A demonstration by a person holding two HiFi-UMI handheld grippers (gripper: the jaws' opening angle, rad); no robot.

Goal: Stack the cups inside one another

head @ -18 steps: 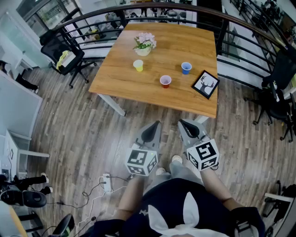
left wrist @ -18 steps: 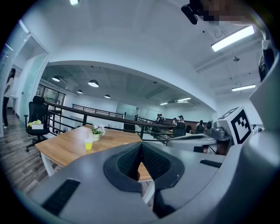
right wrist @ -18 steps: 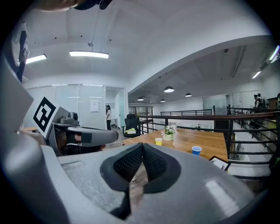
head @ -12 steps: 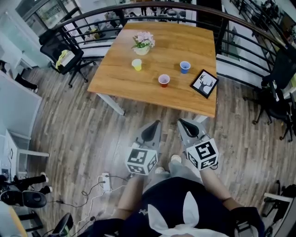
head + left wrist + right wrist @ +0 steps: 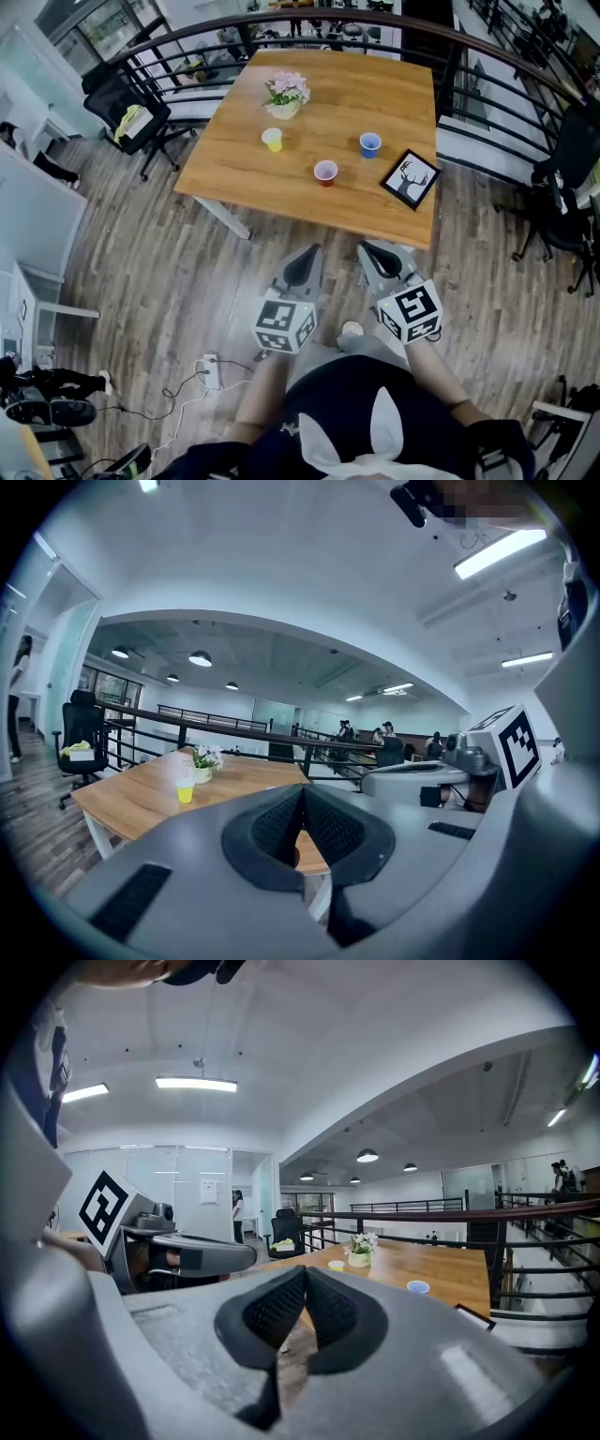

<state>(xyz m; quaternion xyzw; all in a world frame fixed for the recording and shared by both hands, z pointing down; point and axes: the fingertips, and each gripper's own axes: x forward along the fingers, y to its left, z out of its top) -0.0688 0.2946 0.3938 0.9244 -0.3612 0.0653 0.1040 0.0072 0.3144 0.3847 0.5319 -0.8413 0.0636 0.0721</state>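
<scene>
Three cups stand apart on the wooden table point(image 5: 234, 159): a yellow cup point(image 5: 273, 139) at the left, a red cup point(image 5: 325, 172) in the middle near the front edge, and a blue cup point(image 5: 370, 144) at the right. My left gripper point(image 5: 311, 252) and right gripper point(image 5: 366, 249) hover side by side over the floor, short of the table's near edge, both shut with nothing between the jaws. The left gripper view shows the yellow cup point(image 5: 185, 790); the right gripper view shows the blue cup point(image 5: 418, 1287) and the yellow cup point(image 5: 336, 1265).
A small pot of pink flowers point(image 5: 284, 94) stands behind the yellow cup. A framed deer picture point(image 5: 411, 179) lies at the table's front right corner. A dark railing point(image 5: 506, 103) curves round behind the table. Office chairs point(image 5: 127, 117) stand at the left and right.
The table and cups have slid slightly up and left in the head view. Both grippers keep their place in the picture, shut as before.
</scene>
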